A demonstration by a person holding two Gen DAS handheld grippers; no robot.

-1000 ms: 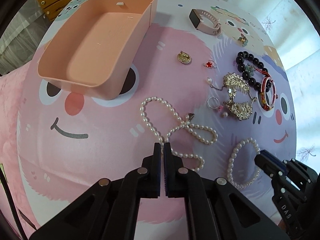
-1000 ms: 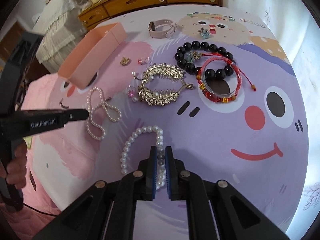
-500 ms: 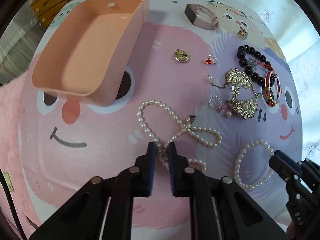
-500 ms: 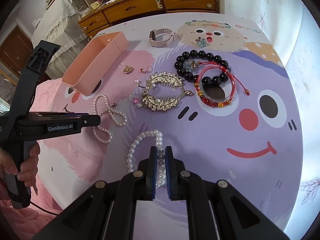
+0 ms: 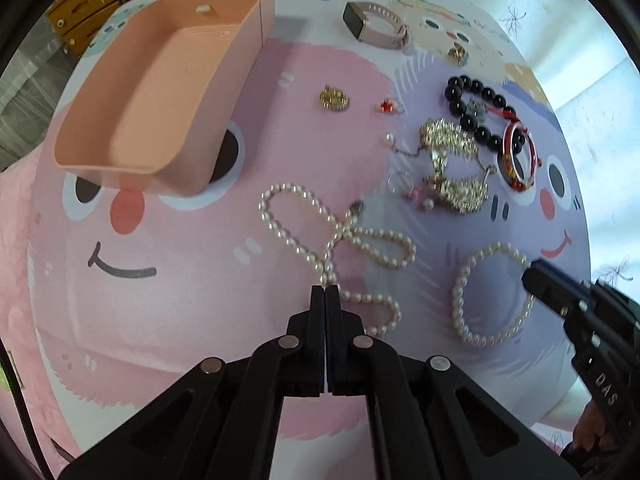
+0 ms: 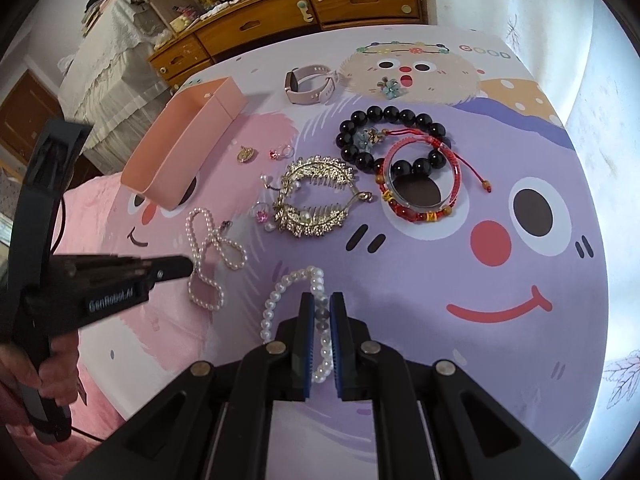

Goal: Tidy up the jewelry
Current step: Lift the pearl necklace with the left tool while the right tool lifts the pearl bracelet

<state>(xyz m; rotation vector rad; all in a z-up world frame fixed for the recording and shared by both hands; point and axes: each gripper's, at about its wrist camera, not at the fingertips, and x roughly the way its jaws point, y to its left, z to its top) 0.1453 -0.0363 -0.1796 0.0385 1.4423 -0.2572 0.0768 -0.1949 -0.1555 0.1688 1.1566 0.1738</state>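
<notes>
A long pearl necklace (image 5: 340,240) lies looped on the cartoon-print mat, and my left gripper (image 5: 325,289) is shut on its strand; it also shows in the right wrist view (image 6: 208,248). A pearl bracelet (image 6: 280,292) lies near the mat's front, and my right gripper (image 6: 321,296) is shut on its right side; it also shows in the left wrist view (image 5: 480,292). An empty peach tray (image 5: 160,92) stands at the back left.
Further back lie a gold hair comb (image 6: 316,196), a black bead bracelet (image 6: 392,132), a red bracelet (image 6: 420,184), a pink watch (image 6: 310,84), a gold pendant (image 5: 334,98), small rings and a flower charm (image 6: 391,87). Wooden drawers (image 6: 320,4) stand behind the table.
My left gripper opened around the necklace strand and then closed on it. The right gripper kept its hold on the pearl bracelet and drew back a little.
</notes>
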